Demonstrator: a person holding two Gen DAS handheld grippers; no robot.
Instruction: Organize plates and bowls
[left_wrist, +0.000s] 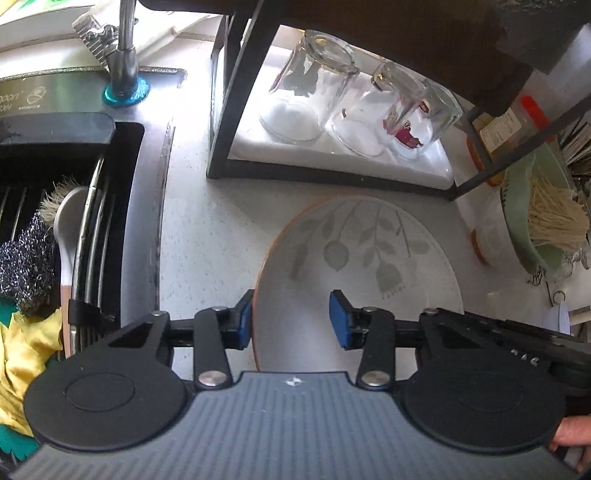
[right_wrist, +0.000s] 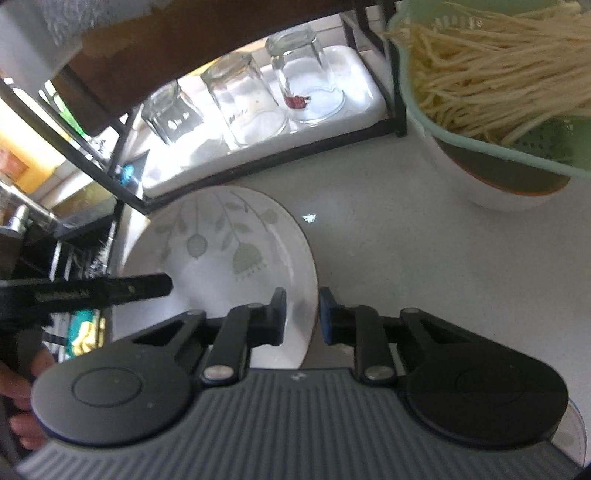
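A white plate with a grey leaf pattern and an orange rim lies on the pale counter; it also shows in the right wrist view. My left gripper is open, its jaws straddling the plate's left rim without closing on it. My right gripper is open by a narrow gap, its jaws on either side of the plate's right rim. A white bowl with an orange band stands at the right, under a green colander.
A black rack holds upturned glasses on a white mat behind the plate. The sink with a brush, scourer and cloths is at the left. The green colander of pale strands overhangs the right.
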